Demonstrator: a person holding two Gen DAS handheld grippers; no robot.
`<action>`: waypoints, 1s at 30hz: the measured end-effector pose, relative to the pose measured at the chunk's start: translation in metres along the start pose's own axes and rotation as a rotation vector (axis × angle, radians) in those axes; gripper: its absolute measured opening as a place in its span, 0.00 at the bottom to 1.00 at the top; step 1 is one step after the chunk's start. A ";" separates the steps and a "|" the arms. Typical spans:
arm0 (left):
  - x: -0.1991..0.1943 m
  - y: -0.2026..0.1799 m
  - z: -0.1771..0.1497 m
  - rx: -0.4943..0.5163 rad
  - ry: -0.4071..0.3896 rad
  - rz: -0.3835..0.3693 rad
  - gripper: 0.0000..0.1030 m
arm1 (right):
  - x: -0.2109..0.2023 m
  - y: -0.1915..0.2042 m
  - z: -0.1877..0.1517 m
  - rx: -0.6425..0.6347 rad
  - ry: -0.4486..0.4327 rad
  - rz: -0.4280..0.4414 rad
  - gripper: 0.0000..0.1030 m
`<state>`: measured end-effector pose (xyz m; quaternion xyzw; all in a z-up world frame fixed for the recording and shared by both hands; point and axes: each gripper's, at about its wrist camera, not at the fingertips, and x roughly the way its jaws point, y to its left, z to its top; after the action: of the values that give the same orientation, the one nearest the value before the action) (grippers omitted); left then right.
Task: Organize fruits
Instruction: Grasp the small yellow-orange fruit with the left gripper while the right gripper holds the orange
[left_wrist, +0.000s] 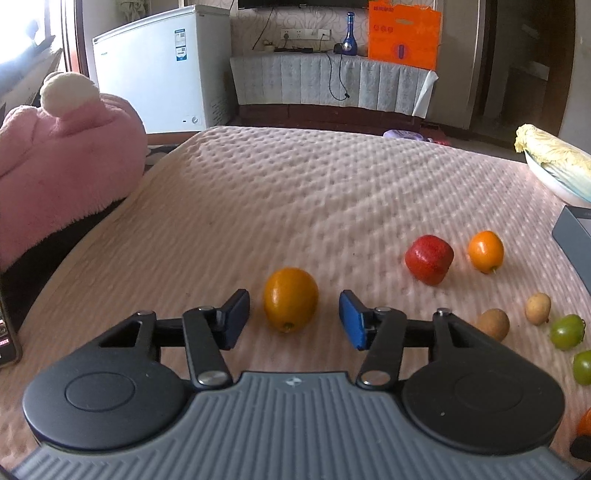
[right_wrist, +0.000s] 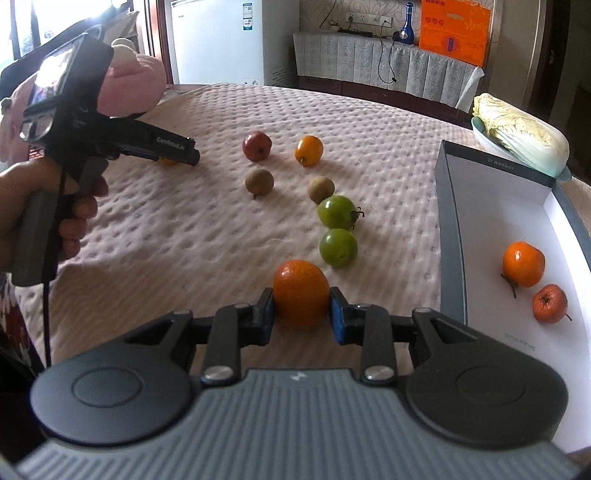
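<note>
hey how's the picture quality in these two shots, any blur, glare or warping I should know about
Left wrist view: fisheye bends the bed edge; the yellow-orange fruit between the left tool's fingers is sharp, window glare top left. Right wrist view: same warping; the orange in the right tool is crisp, soft daylight, faint shadows.

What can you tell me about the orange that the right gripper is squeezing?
The orange is round, bright orange, with a dimpled, slightly shiny peel and a pale highlight on top. The right hand-held gripper has its blue pads pressed against both sides of it, so it is held. It sits low over the bumpy pink cloth, just in front of two green tomatoes. Whether it touches the cloth cannot be told. Its underside is hidden.
</note>
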<state>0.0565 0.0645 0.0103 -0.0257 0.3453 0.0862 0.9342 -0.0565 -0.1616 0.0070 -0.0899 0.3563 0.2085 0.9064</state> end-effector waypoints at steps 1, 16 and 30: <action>0.001 0.000 0.000 0.002 -0.001 0.002 0.57 | 0.000 0.001 0.000 -0.005 -0.001 0.000 0.32; 0.005 -0.001 0.002 -0.024 -0.014 -0.004 0.51 | 0.001 -0.001 0.000 -0.008 -0.004 0.009 0.32; -0.001 0.001 0.000 -0.010 -0.014 -0.010 0.34 | -0.005 -0.005 0.006 0.020 -0.033 0.020 0.32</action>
<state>0.0558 0.0655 0.0104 -0.0317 0.3384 0.0837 0.9367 -0.0536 -0.1657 0.0151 -0.0739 0.3441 0.2157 0.9108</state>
